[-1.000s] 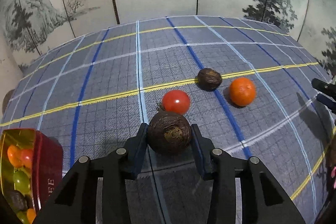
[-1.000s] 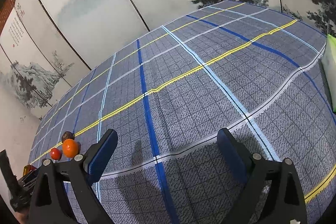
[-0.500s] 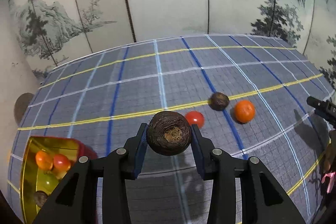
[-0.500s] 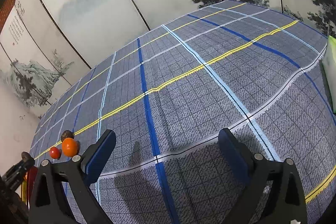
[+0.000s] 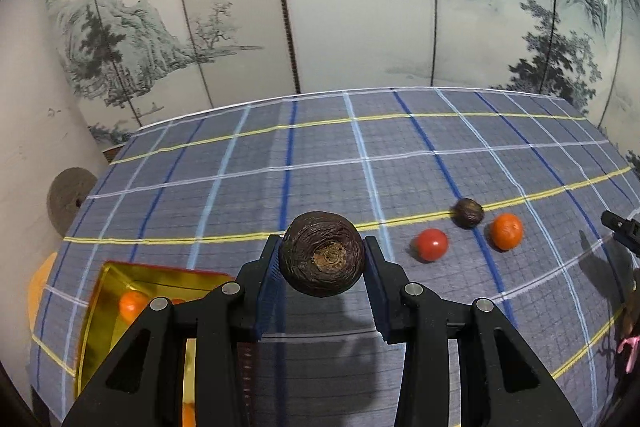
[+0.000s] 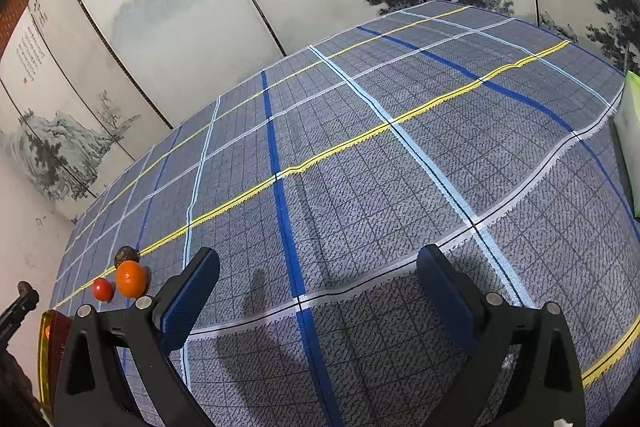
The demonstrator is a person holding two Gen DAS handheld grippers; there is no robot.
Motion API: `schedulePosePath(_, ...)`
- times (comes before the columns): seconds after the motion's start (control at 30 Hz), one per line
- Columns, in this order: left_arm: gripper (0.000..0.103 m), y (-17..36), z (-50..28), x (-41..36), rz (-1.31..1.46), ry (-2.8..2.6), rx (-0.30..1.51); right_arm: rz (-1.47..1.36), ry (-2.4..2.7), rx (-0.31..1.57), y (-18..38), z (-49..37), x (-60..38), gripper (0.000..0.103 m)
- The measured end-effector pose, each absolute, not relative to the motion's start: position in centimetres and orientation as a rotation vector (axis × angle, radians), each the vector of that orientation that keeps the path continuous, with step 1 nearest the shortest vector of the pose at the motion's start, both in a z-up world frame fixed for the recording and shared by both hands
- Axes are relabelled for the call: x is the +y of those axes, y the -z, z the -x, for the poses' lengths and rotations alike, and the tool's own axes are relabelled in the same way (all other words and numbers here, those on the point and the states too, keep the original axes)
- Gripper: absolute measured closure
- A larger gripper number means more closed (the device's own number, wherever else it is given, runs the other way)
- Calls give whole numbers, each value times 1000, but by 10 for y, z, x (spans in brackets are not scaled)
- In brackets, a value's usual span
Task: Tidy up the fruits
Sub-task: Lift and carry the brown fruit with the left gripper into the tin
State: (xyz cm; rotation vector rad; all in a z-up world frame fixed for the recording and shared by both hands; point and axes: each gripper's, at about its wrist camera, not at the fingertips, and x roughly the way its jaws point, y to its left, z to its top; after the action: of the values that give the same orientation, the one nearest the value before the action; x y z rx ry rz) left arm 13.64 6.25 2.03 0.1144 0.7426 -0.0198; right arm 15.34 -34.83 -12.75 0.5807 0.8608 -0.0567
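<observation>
Since a second ago the left claw (image 5: 323, 259) has lifted off the checked cloth (image 5: 320, 163) with the dark wrinkly fruit (image 5: 322, 253) pinched between its pads, and the red-and-gold box (image 5: 105, 291) has slid in under its lower left. Off to its right sit a red tomato (image 5: 431, 245), another dark fruit (image 5: 469, 213) and an orange (image 5: 506, 231). Right claw (image 6: 320, 301) just hangs there, jaws wide, nothing in them.

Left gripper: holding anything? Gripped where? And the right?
The left gripper is shut on a dark brown wrinkled fruit, pads on its two opposite sides, clear of the cloth. The right gripper is open, empty.
</observation>
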Motion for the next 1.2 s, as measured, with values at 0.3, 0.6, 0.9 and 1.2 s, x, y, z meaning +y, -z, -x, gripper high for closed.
schedulePosePath(0.3,62,-29,-127,100,-92,-13,750,-582,57,860,127,-153,-349,4)
schedulePosePath(0.6,62,-34,-84,183,-69,-78,776,-580,56,861,127,-152,-349,3)
schedulePosePath(0.9,62,-25,-55,246,-37,-145,821,-575,54,864,127,-152,-347,2)
schedulePosePath(1.2,62,-7,-82,257,88,-168,882,-571,54,866,128,-152,-347,1)
